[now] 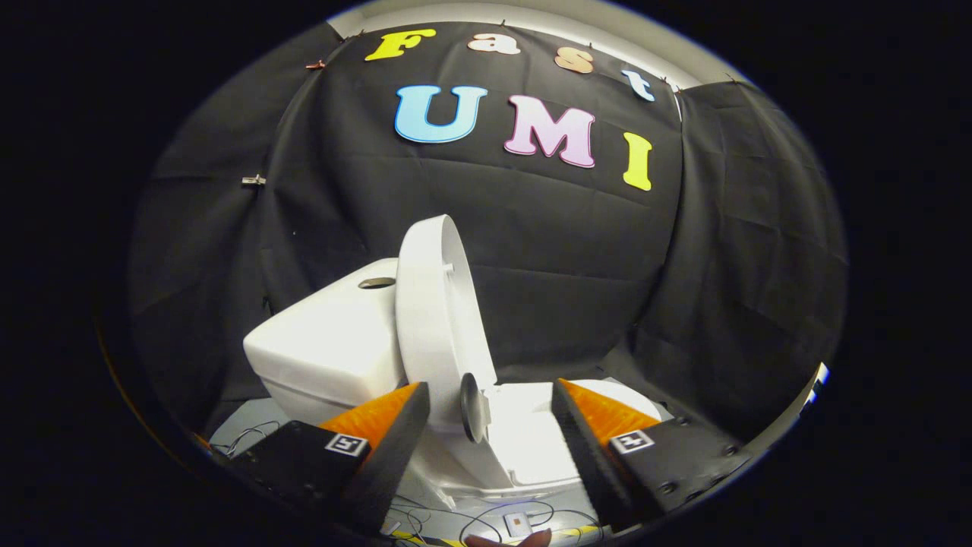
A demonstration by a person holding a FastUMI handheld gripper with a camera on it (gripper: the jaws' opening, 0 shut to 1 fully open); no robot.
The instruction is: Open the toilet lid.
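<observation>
A small white toilet stands just ahead of my fingers. Its lid [434, 319] is raised upright and leans back against the white tank [326, 353]. The seat and bowl [531, 441] lie uncovered below it, between my fingers and a little beyond them. A grey round knob [474, 407] sticks out near the lid's hinge end. My gripper [490, 414] is open, its orange-and-black fingers [395, 433] spread wide on either side of the bowl, with nothing pressed between them.
Black cloth walls close in the booth behind and to both sides of the toilet. Thin cables and a small white device [516, 524] lie on the pale floor below the bowl. A fingertip [509, 541] shows beneath the gripper.
</observation>
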